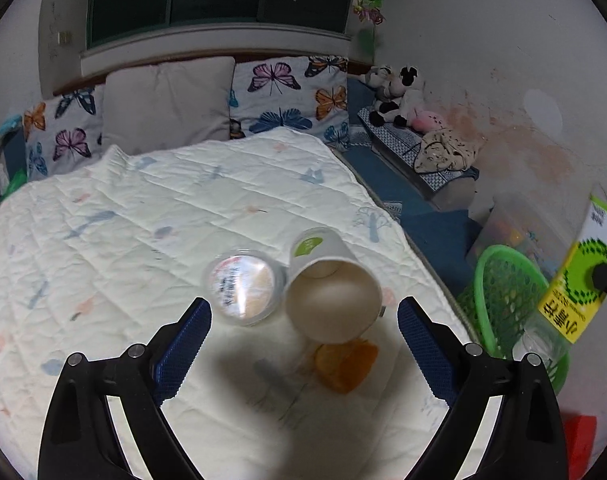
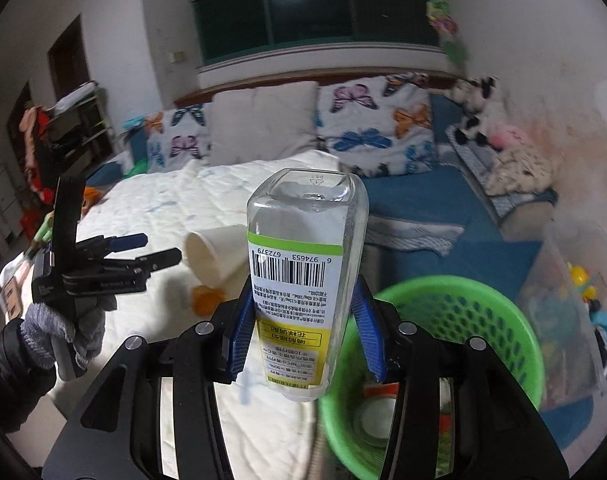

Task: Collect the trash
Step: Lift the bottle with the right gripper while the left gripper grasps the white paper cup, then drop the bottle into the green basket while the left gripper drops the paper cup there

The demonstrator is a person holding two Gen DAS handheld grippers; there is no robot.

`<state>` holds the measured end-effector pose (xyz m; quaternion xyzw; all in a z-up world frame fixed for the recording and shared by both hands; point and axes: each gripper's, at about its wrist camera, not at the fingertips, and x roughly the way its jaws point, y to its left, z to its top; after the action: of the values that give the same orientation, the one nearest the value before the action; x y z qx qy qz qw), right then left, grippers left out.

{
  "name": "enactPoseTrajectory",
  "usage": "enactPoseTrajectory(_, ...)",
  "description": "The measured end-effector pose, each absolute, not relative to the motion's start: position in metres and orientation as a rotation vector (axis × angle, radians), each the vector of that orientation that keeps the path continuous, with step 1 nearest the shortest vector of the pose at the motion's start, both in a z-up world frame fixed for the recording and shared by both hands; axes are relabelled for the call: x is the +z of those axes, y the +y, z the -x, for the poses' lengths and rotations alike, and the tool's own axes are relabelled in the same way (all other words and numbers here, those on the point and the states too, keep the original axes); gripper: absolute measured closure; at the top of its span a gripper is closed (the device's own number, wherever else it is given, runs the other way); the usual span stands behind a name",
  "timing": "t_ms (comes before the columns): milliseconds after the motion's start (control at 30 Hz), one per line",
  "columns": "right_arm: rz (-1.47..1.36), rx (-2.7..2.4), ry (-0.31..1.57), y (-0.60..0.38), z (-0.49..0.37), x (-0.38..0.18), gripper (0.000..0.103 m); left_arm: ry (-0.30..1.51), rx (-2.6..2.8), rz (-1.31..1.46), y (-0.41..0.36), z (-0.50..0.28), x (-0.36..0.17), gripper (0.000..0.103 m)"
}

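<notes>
In the right wrist view my right gripper [image 2: 303, 300] is shut on a clear plastic bottle [image 2: 303, 272] with a green and yellow label, its base pointing away from me. It hangs over the bed edge beside a green mesh basket [image 2: 483, 300]. On the white quilt a paper cup [image 1: 331, 300] lies on its side, touching a clear lidded tub [image 1: 243, 286], with a small orange cup [image 1: 345, 364] just in front. My left gripper [image 1: 303, 308] stands open just short of the cup and tub, holding nothing. The same left gripper [image 2: 161, 246] shows from the side, held by a gloved hand [image 2: 63, 328].
The basket [image 1: 499, 300] stands on the floor at the bed's right side and holds some trash. A clear storage box of toys [image 2: 575, 292] is behind it. Butterfly pillows [image 1: 287, 96] and plush toys [image 1: 395, 100] line the headboard end. A red object [image 1: 579, 436] lies on the floor.
</notes>
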<state>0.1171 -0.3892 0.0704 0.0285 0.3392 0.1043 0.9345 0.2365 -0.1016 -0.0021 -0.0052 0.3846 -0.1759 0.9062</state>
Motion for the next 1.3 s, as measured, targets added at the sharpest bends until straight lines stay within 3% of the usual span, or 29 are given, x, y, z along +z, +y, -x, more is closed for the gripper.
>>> enactPoseTrajectory(733, -0.065, 0.025, 0.812, -0.445, -0.116, 0.007, 0.056, 0.853, -0.322, 0.010, -0.127, -0.281, -0.037, 0.010)
enactPoseTrajectory(800, -0.073, 0.016, 0.831, -0.448, -0.118, 0.000, 0.056, 0.854, -0.328, 0.009, -0.129, -0.282, -0.038, 0.013)
enactPoseTrajectory(1033, -0.093, -0.006, 0.871, -0.458, -0.121, -0.015, 0.056, 0.865, -0.362, 0.009, -0.134, -0.285, -0.040, 0.038)
enactPoseTrajectory(1300, -0.116, -0.035, 0.908, -0.468, -0.122, -0.028, 0.055, 0.852, -0.392, 0.022, -0.134, -0.278, -0.034, 0.044)
